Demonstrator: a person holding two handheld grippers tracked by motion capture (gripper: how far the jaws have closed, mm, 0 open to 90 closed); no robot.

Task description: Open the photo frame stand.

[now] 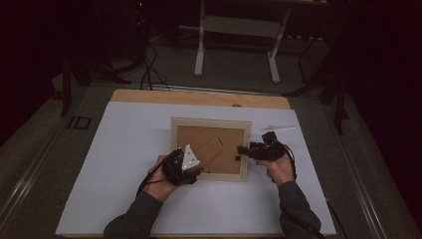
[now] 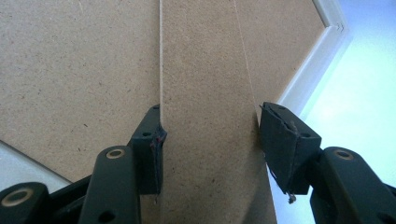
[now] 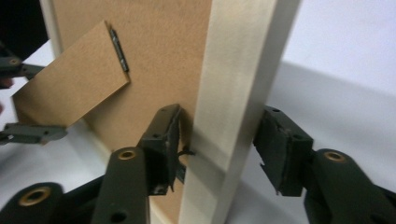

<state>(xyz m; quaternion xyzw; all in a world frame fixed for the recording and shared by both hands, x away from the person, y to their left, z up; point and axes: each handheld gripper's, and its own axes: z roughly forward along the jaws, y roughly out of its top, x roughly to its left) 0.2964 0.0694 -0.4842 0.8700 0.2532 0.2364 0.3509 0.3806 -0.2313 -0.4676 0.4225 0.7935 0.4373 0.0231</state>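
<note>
A pale wooden picture frame (image 1: 210, 123) lies face down on the white table top, its brown backing board (image 3: 154, 60) up. A brown cardboard stand leg (image 2: 205, 93) runs slantwise across the backing. My left gripper (image 2: 210, 126) is shut on the leg's free end, one pad on each edge, and from above it sits at the frame's near left corner (image 1: 199, 169). My right gripper (image 3: 217, 126) straddles the frame's right rail (image 3: 233, 93), jaws open with small gaps on both sides. A small metal tab (image 3: 186, 152) lies by its left pad.
The white table top (image 1: 124, 189) has bare room on all sides of the frame. A thin pale strip (image 1: 277, 129) lies just beyond the right gripper. A wooden edge (image 1: 199, 97) bounds the far side, with a white stand (image 1: 236, 25) on the dark floor behind.
</note>
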